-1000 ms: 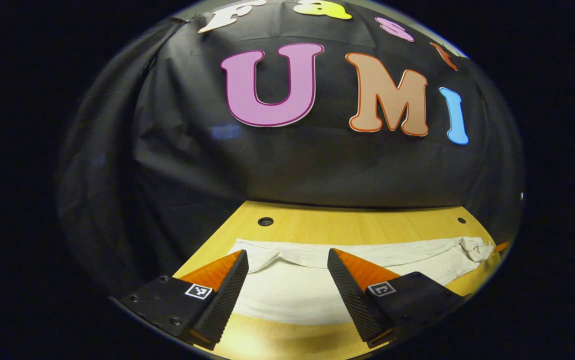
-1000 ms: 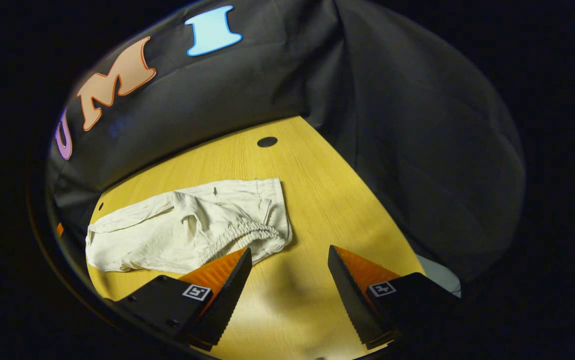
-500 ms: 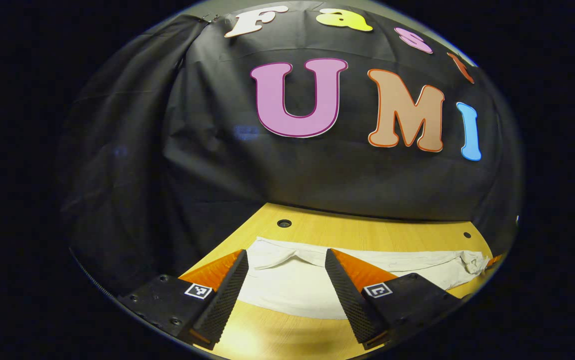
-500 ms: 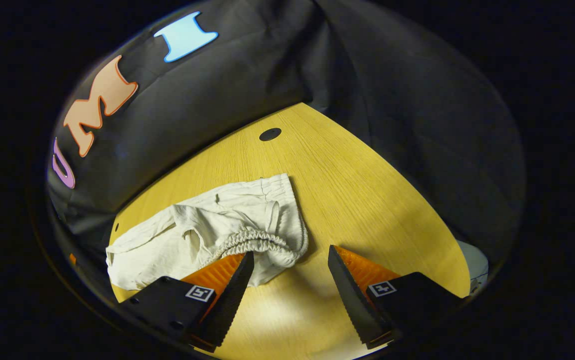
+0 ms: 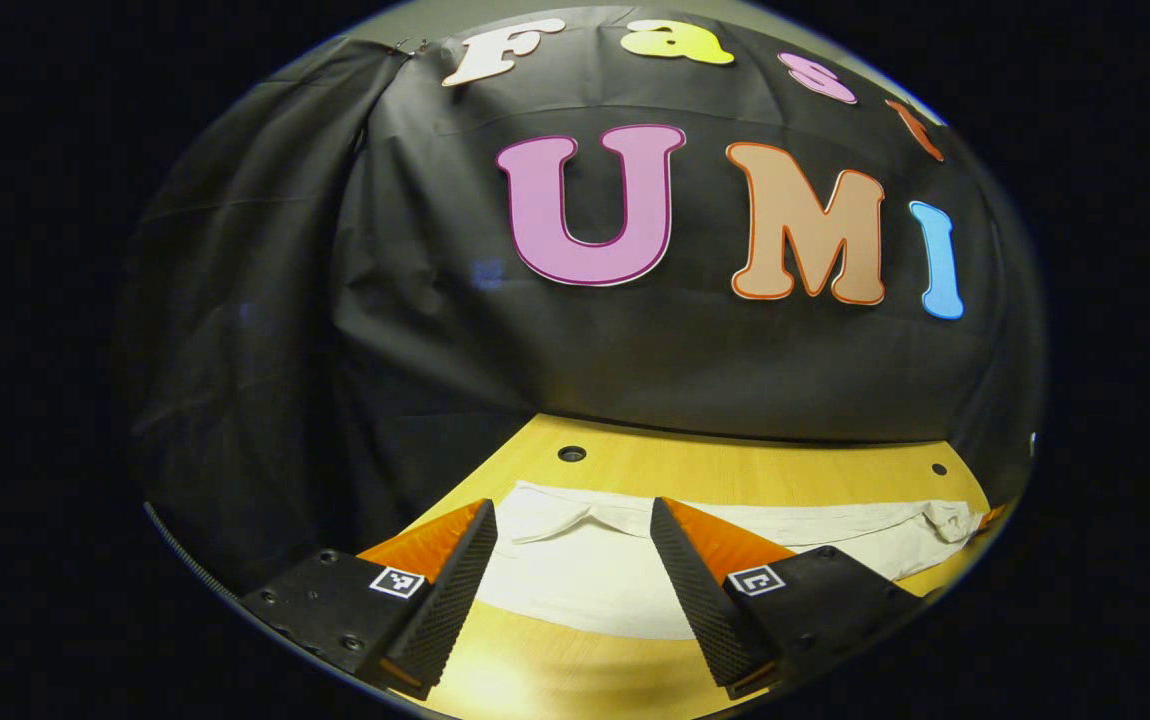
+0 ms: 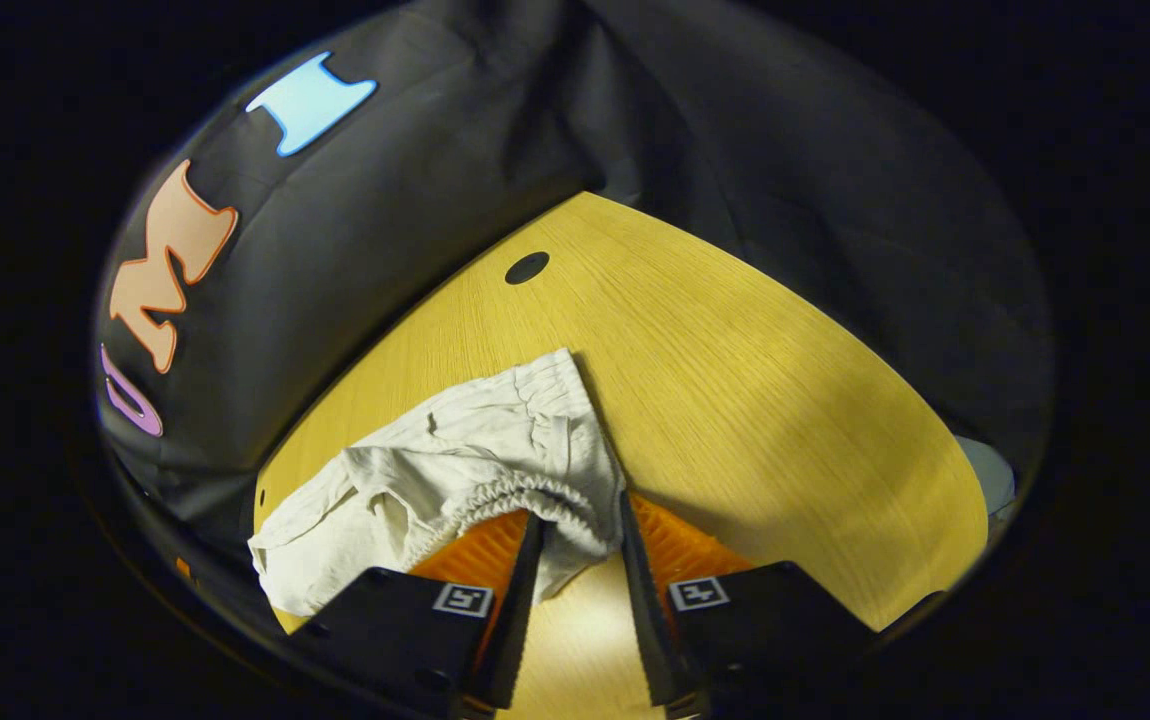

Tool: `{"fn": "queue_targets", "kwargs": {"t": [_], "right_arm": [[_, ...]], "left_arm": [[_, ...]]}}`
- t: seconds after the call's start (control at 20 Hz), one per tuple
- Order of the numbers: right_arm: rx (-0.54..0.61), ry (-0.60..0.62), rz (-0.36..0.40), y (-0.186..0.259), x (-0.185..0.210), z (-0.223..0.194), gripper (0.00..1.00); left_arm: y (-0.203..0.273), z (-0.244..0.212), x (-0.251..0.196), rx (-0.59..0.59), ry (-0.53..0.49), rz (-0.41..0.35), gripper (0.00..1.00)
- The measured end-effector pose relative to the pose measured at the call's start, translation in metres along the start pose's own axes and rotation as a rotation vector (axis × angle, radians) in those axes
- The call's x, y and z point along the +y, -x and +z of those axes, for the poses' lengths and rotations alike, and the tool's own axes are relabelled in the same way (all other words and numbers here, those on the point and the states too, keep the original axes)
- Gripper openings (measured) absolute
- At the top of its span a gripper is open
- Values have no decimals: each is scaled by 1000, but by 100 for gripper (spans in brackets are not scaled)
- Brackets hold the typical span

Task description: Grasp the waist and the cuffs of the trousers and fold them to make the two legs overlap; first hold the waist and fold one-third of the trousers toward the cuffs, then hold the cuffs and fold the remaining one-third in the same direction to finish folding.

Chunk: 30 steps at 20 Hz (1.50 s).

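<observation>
White trousers (image 5: 585, 570) lie stretched across the wooden table (image 5: 735, 470). In the left gripper view their cuff end is nearest me. My left gripper (image 5: 570, 508) hovers open just above it, a finger on each side of the cloth. In the right gripper view the gathered elastic waist (image 6: 495, 490) sits at the near end of the trousers (image 6: 435, 460). My right gripper (image 6: 580, 512) straddles the waistband with its fingers drawn halfway in. A fold of cloth fills the gap between the tips.
The table has round holes near its back edge (image 5: 571, 453) (image 5: 938, 468) (image 6: 526, 267). Black cloth walls close in behind and at both sides. Bare wood (image 6: 755, 400) lies to the right of the waist. A pale object (image 6: 987, 475) shows past the table's right edge.
My right gripper moved forward over the waistband, and its fingers went from wide apart to about half that gap around the cloth. The left gripper barely shifted and stayed open.
</observation>
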State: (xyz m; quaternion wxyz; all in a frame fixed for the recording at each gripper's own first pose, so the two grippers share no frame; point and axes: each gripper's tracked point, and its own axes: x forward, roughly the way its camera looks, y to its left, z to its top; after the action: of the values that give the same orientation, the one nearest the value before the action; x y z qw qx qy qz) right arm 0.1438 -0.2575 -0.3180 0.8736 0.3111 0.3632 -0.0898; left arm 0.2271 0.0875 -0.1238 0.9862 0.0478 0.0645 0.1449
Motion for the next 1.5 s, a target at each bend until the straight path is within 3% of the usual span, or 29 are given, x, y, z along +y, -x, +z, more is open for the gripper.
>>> {"fn": "queue_targets", "kwargs": {"t": [0.05,0.15,0.25,0.3,0.35,0.6,0.65,0.7,0.8,1.0,1.3,1.5], "right_arm": [[-10,-8,2,1,1,4,35],[-42,6,-1,6,4,8,19],[-79,42,-8,9,13,13,21],[-92,46,4,15,19,14,12],[-111,41,18,21,26,18,17],[-200,25,113,61,73,34,17],[-221,31,130,71,83,36,21],[-241,38,150,83,92,38,16],[-268,53,193,103,107,41,16],[-316,93,301,134,183,36,16],[-328,244,436,139,317,-17,16],[-227,347,492,115,380,-88,16]], "left_arm": [[0,-1,-2,0,0,-5,93],[-1,0,-5,0,-2,-14,94],[-2,0,-5,0,-6,-22,94],[-3,0,-5,0,-8,-26,93],[-3,0,-4,0,-10,-31,94],[-2,1,-5,-3,-1,-86,94],[-2,-1,-5,-2,3,-103,94],[-2,-1,-5,-1,7,-119,94],[-2,-3,-4,1,21,-147,94],[-4,-7,7,7,44,-186,93],[-12,-19,40,26,59,-215,94],[-18,-31,60,43,77,-215,93]]}}
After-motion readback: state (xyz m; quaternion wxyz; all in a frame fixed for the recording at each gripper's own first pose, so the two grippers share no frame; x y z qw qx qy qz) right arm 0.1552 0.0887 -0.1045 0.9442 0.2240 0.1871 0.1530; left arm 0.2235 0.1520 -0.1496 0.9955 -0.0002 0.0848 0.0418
